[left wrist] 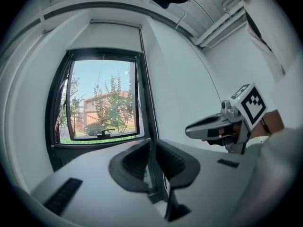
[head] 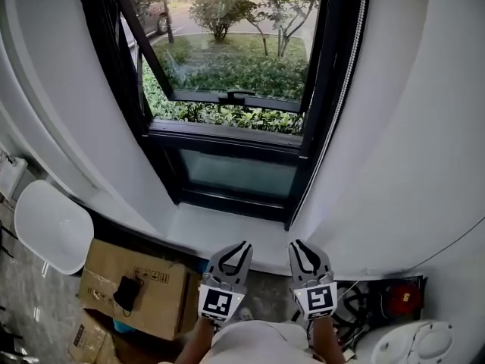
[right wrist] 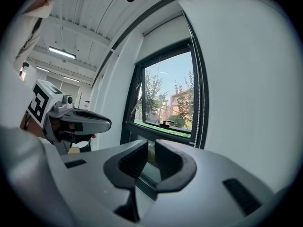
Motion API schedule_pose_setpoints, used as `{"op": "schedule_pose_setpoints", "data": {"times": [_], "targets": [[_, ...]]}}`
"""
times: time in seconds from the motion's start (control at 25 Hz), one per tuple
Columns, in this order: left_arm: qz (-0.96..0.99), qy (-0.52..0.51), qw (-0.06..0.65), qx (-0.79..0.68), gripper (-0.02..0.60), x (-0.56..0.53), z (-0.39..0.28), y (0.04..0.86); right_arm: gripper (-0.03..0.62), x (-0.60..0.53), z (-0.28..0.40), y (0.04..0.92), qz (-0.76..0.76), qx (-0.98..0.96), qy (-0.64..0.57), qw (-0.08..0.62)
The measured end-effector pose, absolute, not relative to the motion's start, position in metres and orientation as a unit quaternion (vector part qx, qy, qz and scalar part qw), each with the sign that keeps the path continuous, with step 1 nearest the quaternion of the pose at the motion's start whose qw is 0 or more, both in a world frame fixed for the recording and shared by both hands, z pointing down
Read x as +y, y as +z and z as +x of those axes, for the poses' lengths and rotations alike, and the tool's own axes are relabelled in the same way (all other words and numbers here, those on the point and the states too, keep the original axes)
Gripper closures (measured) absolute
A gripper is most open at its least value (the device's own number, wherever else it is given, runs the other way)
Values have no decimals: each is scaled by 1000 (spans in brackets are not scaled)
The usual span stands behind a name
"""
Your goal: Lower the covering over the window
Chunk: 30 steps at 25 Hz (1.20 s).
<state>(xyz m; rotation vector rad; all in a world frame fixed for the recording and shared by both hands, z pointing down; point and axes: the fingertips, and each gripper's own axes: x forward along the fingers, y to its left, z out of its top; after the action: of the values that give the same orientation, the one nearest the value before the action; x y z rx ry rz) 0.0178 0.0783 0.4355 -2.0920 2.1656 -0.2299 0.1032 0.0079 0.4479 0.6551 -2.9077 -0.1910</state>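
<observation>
Both grippers are held level, side by side, in front of the window (head: 227,139), at 6 o'clock below it in the head view and short of the white sill (head: 198,230). The left gripper (head: 241,249) has its fingers drawn close, with only a thin slit between them. Through that slit nothing but the far window frame shows, so it holds nothing. The right gripper (head: 300,247) has its fingers a little wider apart and is just as empty. The covering (left wrist: 109,37) appears to be a pale roller blind gathered at the top of the recess, at 12 o'clock high above both grippers. The glass below it is fully bare, and trees and a building show through. So lowering has not begun, as far as these views tell. What the next move probably turns on is the bead chain (right wrist: 197,117). It hangs as a long upright line down the right edge of the dark frame, close against the white wall. From the right gripper's fingers it lies at about 1 o'clock, ahead and slightly to the right. From the left gripper it is further across, past its partner. The right hand is therefore the nearer one. Its fingers would need to meet the chain across that upright axis, and the chain is thin and easily missed.
</observation>
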Motion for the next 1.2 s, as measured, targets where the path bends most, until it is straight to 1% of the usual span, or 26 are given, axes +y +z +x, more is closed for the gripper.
{"op": "schedule_pose_setpoints", "data": {"times": [0.16, 0.36, 0.76, 1.04, 1.2], "targets": [[-711, -67, 47, 698, 534, 67, 9, 440, 551, 3, 95, 448, 241, -965, -64, 79], [-732, -61, 61, 676, 534, 48, 5, 437, 549, -10, 94, 451, 269, -957, -60, 89], [-758, -34, 40, 650, 532, 2, 0, 442, 539, -45, 82, 455, 299, -949, -47, 88], [-771, -35, 39, 635, 531, -37, -11, 443, 533, -71, 54, 456, 290, -954, -35, 73], [-776, -29, 23, 629, 514, -58, -15, 446, 530, -73, 41, 458, 275, -958, -23, 76]]}}
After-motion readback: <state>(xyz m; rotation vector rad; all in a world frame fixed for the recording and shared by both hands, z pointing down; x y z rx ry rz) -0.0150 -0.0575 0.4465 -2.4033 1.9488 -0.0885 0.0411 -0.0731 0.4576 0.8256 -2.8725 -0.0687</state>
